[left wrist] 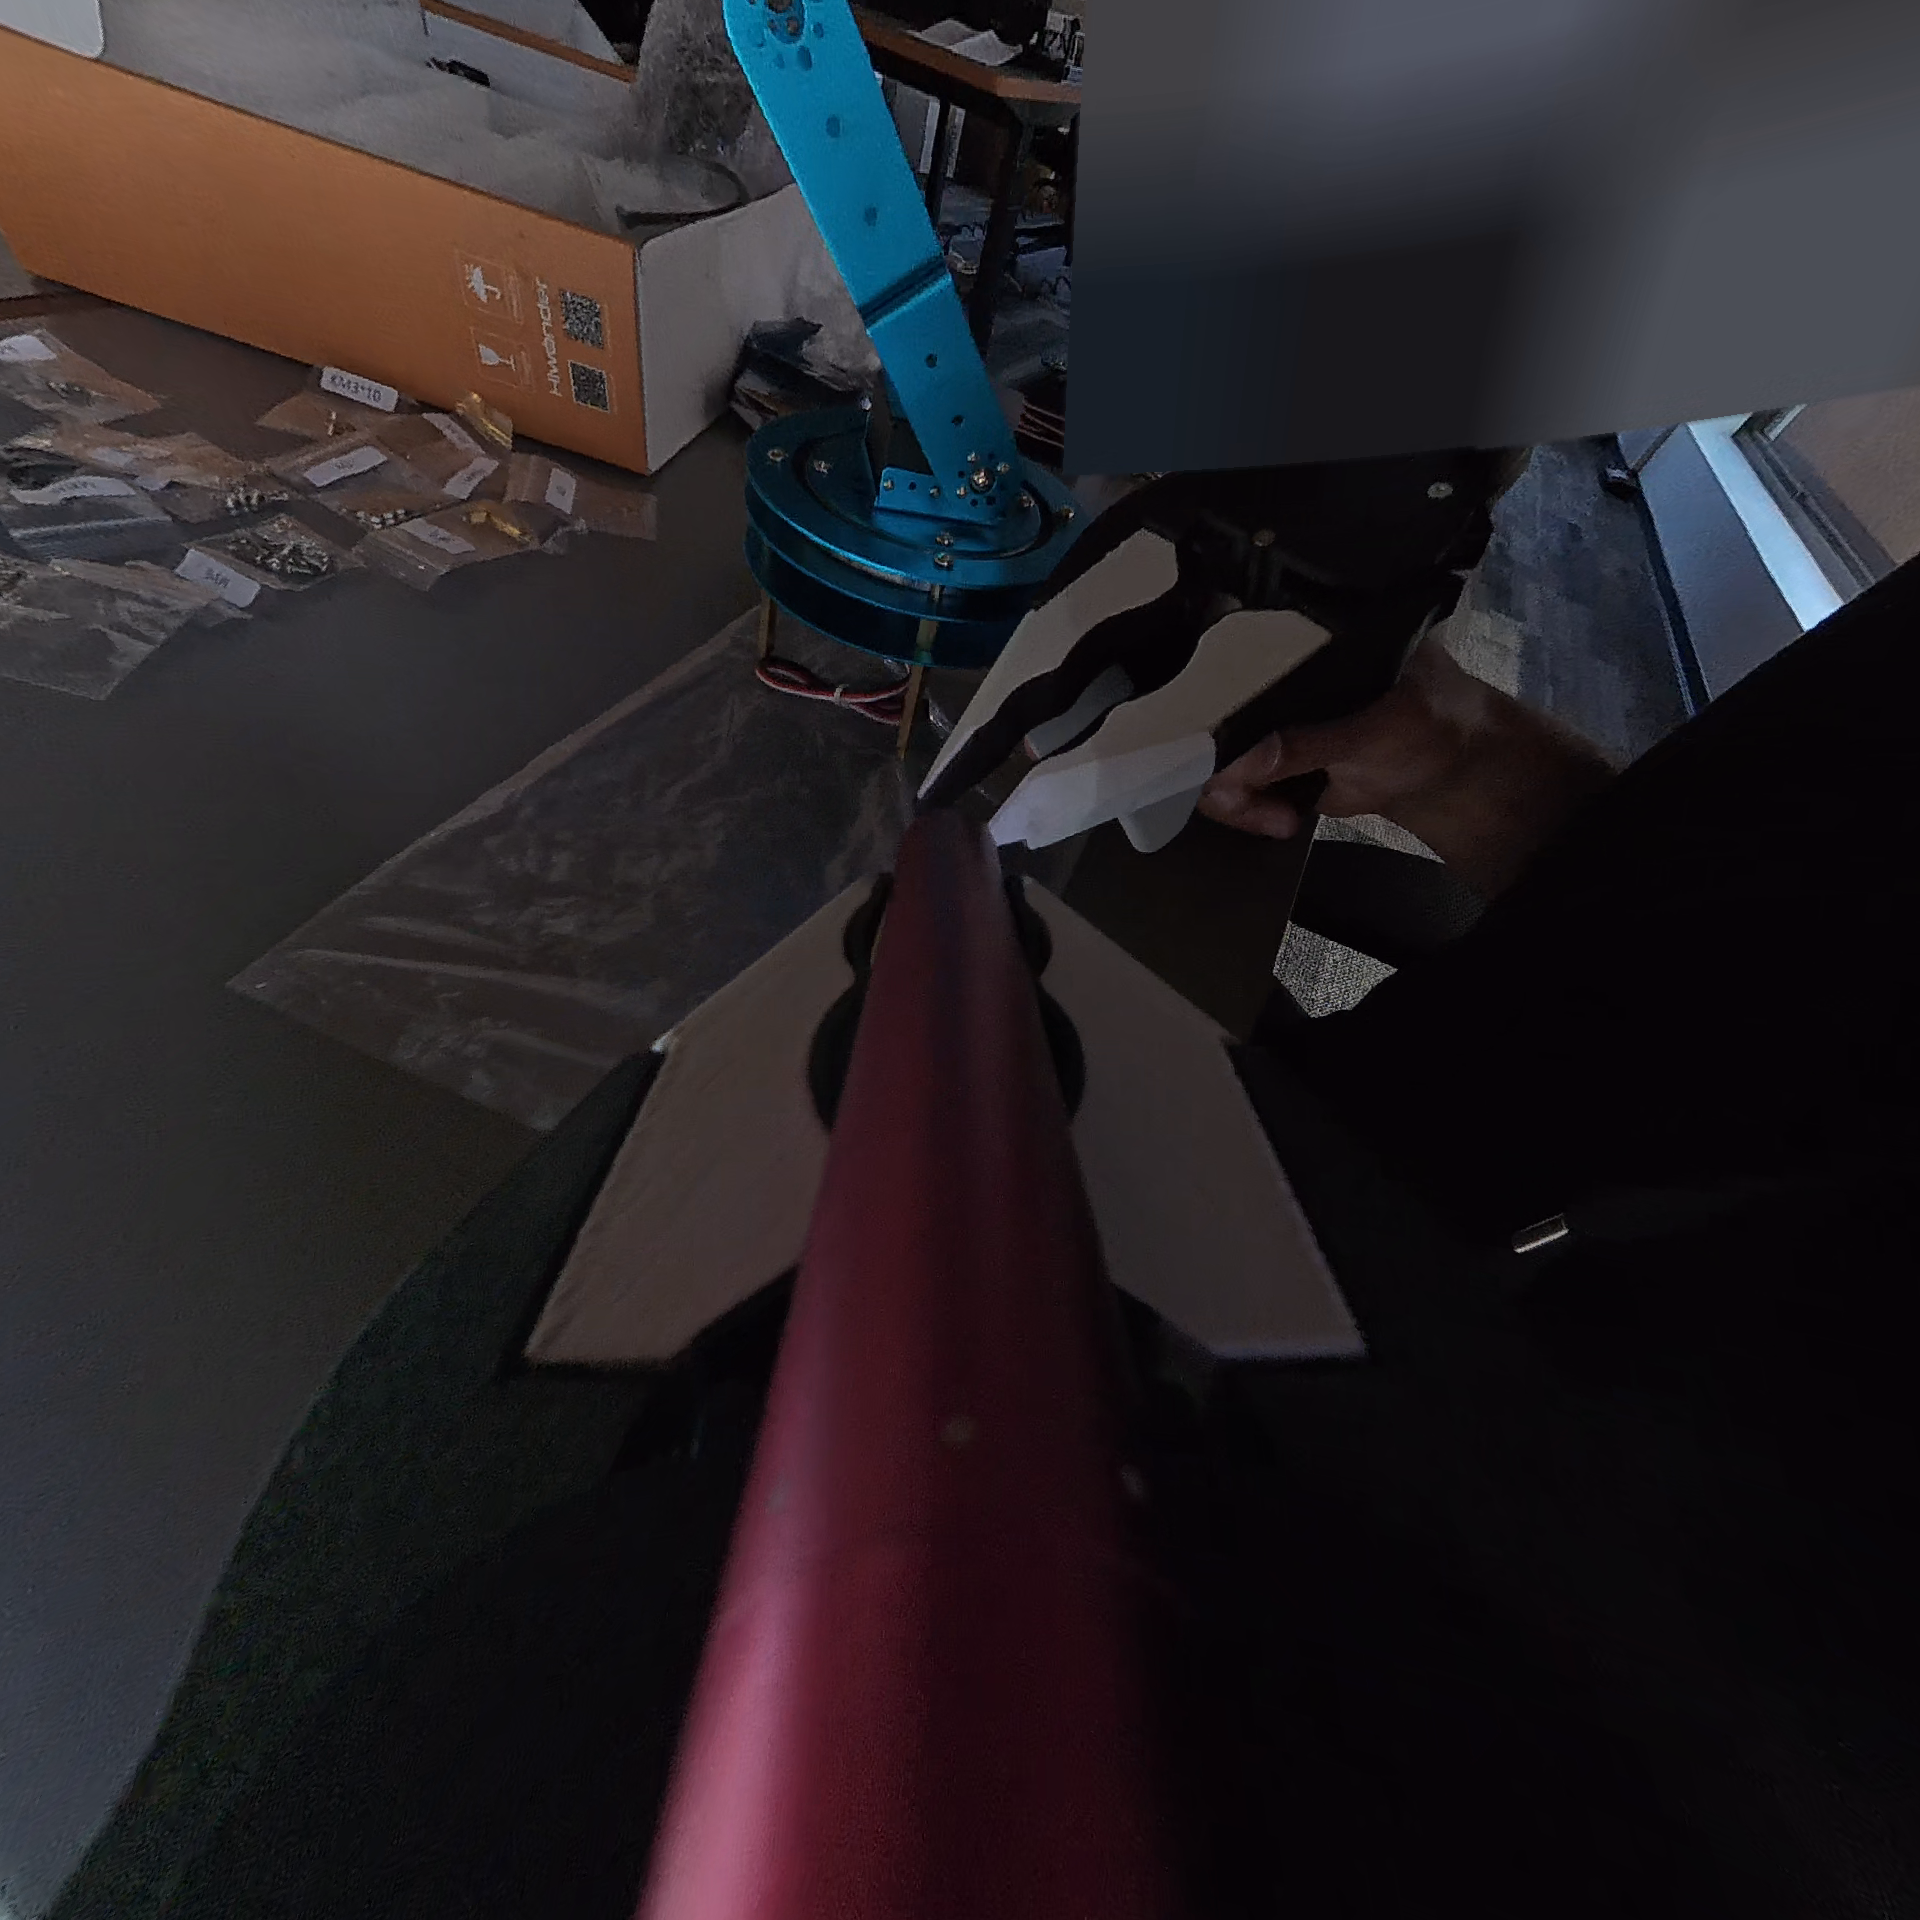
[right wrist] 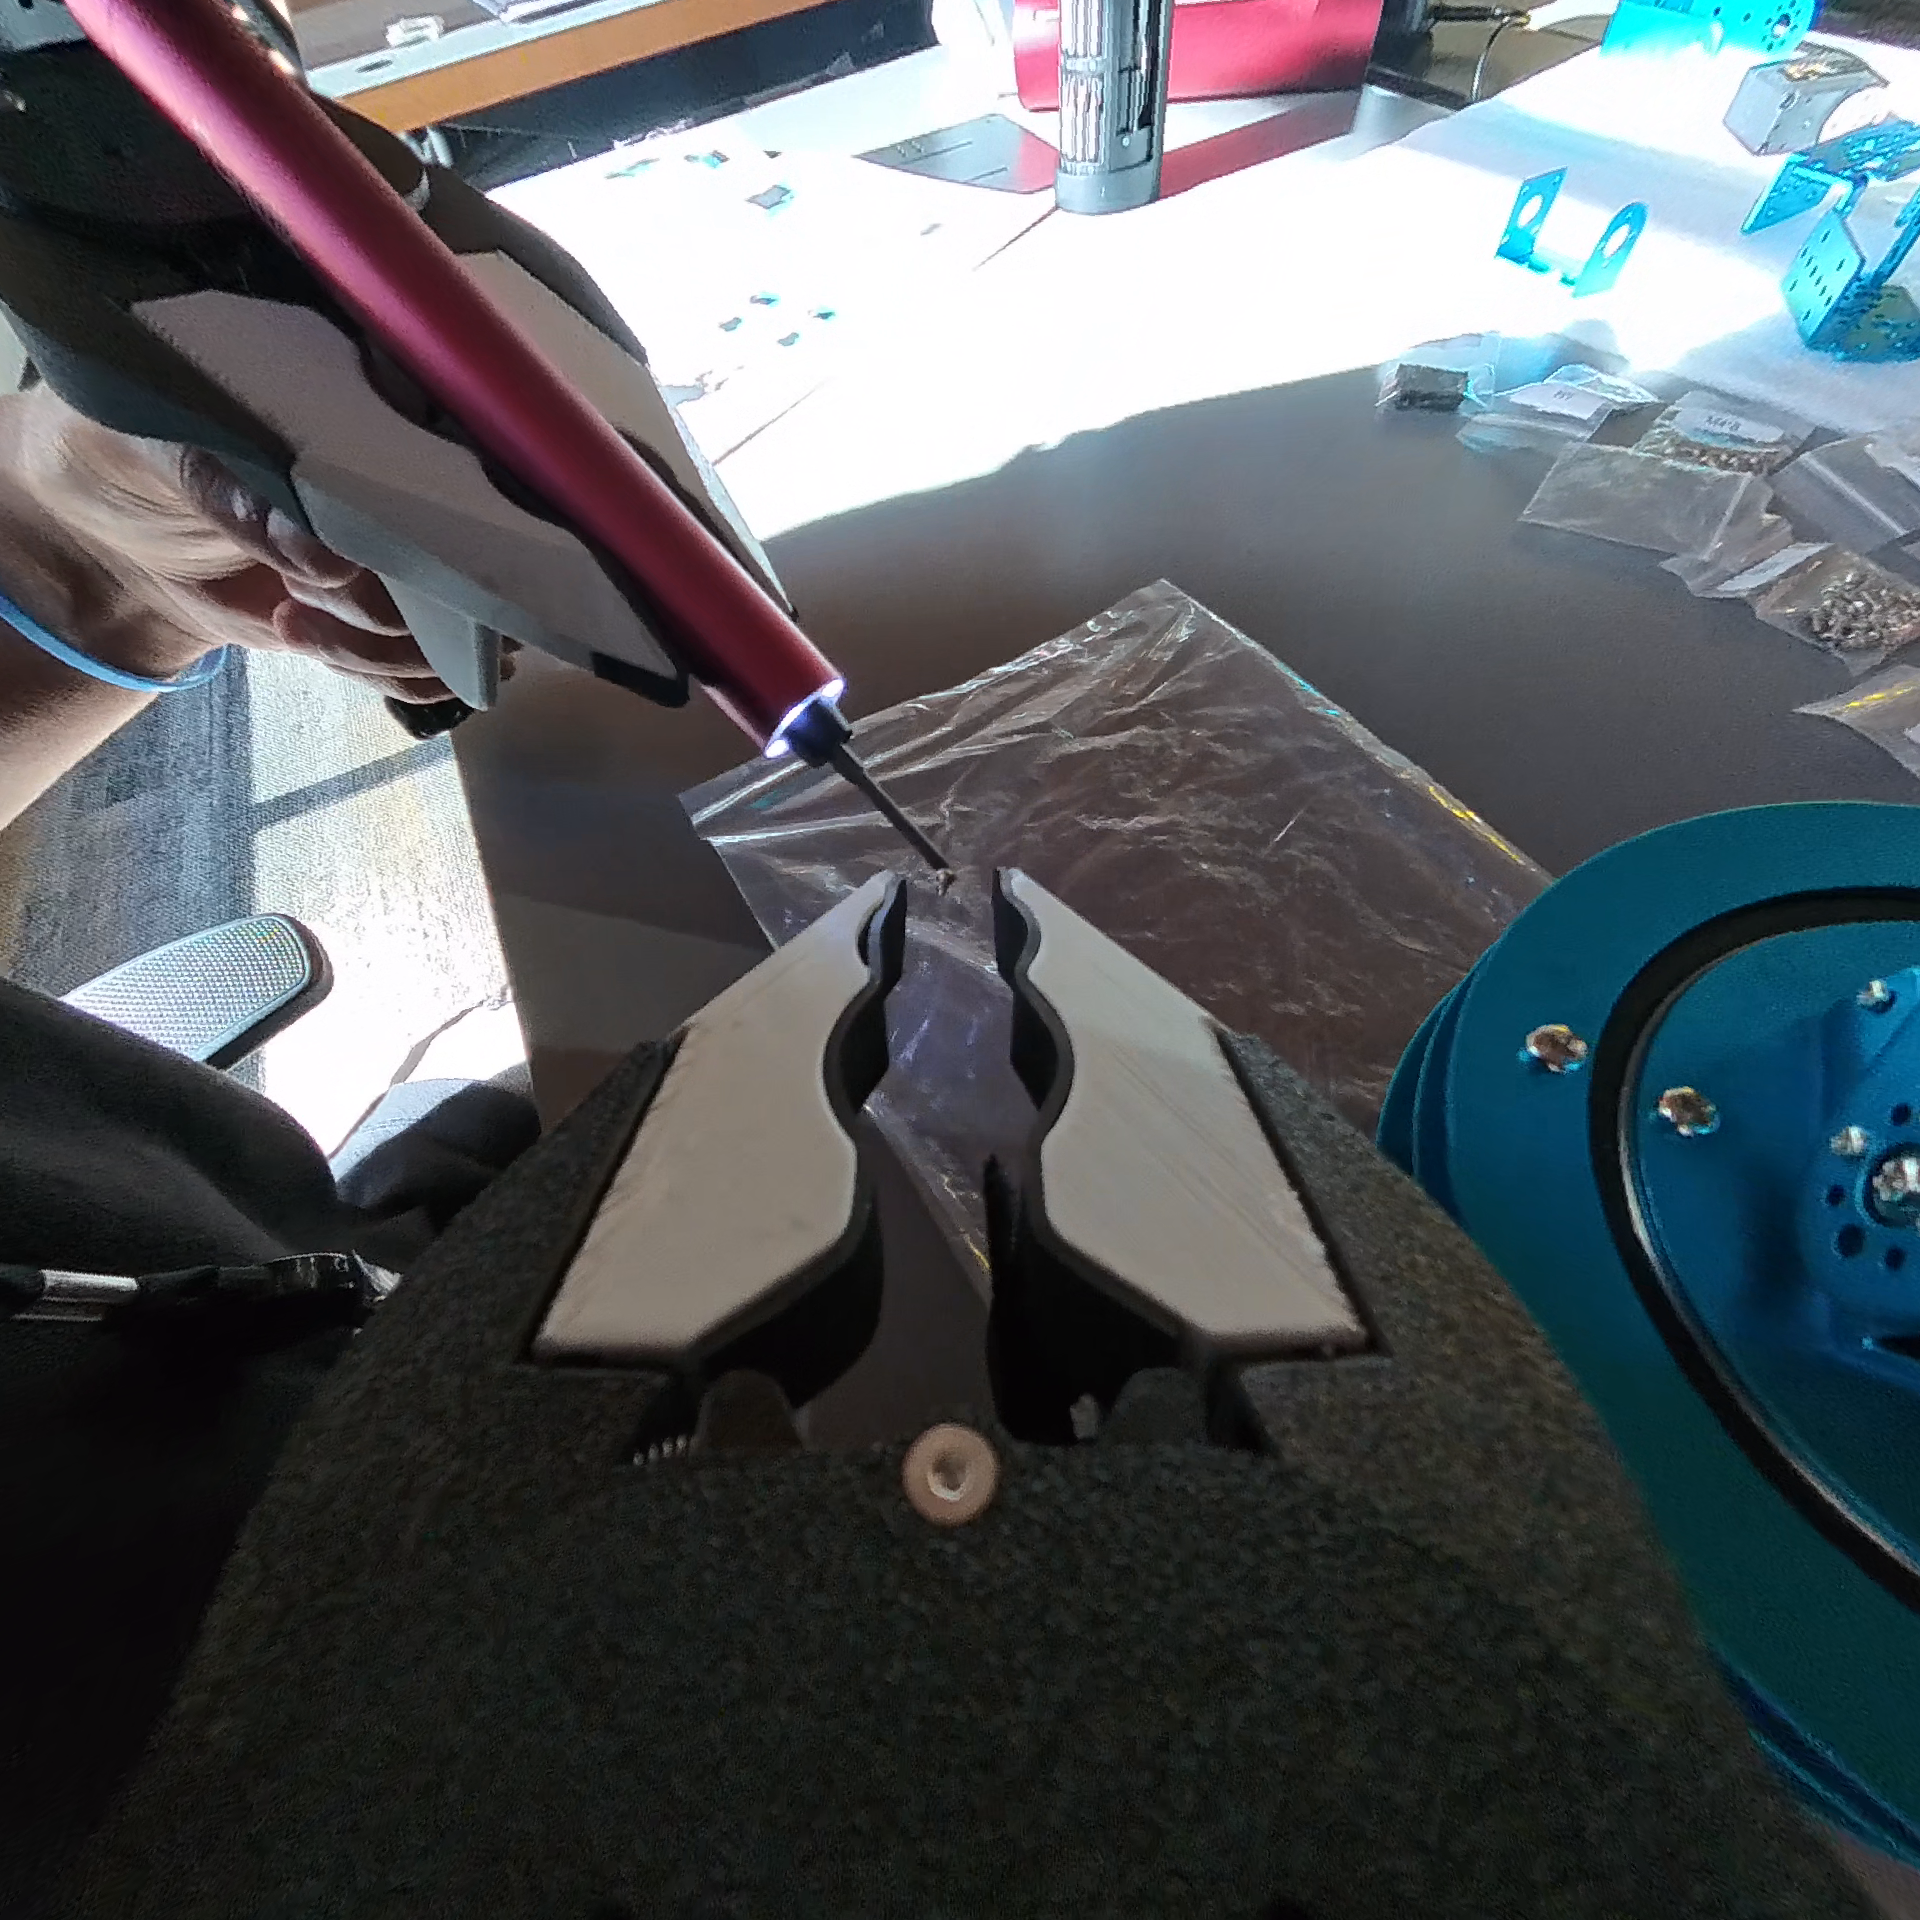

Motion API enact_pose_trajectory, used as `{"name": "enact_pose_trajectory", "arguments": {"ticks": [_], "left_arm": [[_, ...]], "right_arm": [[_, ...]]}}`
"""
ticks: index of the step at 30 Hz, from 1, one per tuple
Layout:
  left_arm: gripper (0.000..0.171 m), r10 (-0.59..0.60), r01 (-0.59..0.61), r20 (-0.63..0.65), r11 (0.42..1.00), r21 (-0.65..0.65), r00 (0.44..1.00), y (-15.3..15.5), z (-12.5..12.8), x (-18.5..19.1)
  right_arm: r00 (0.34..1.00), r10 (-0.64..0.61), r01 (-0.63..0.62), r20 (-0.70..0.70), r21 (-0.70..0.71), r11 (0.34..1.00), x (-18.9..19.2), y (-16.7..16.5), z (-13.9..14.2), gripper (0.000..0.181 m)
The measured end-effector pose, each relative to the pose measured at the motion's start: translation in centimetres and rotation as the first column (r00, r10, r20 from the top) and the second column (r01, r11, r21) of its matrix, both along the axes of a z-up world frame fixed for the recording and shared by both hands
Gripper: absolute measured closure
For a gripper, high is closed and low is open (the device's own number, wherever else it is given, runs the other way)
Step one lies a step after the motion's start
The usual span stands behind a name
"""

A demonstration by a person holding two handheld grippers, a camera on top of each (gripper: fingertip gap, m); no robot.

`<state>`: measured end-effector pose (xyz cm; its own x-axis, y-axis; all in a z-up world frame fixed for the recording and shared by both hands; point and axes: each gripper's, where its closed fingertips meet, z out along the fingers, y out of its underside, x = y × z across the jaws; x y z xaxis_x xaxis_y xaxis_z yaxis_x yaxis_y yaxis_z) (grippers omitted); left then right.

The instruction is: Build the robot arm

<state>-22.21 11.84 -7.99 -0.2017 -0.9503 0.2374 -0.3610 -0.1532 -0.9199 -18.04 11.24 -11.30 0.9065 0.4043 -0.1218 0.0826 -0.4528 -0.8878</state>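
My left gripper (left wrist: 951,894) is shut on a red electric screwdriver (left wrist: 914,1351) that runs forward between its fingers. It also shows in the right wrist view (right wrist: 644,623), where the screwdriver (right wrist: 468,384) has its lit tip pointing down and its thin bit (right wrist: 899,821) touching a tiny screw (right wrist: 943,881). My right gripper (right wrist: 945,888) is open a little, its tips either side of that screw over a clear plastic bag (right wrist: 1195,790) without gripping it. A blue turntable base (right wrist: 1538,1122) stands just right of it, carrying a blue arm bracket (left wrist: 862,208).
An orange and white box (left wrist: 312,229) stands at the back left. Small bags of screws (left wrist: 208,488) lie on the dark table (left wrist: 260,935), and more bags (right wrist: 1714,488) lie near loose blue brackets (right wrist: 1849,260). A grey bit holder (right wrist: 1112,104) stands far off. The table edge and a chair part (right wrist: 197,977) are at the left. My hands' fingertips stand some 6 cm from each other.
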Motion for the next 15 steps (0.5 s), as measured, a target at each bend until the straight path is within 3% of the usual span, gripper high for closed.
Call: {"name": "enact_pose_trajectory", "arguments": {"ticks": [15], "left_arm": [[0.149,-0.005,0.005,0.000,1.000,0.006,1.000,-0.19,-0.32,-0.26]], "right_arm": [[1.000,-0.006,0.006,0.005,-0.008,1.000,0.45,-0.27,-0.10,0.165]]}}
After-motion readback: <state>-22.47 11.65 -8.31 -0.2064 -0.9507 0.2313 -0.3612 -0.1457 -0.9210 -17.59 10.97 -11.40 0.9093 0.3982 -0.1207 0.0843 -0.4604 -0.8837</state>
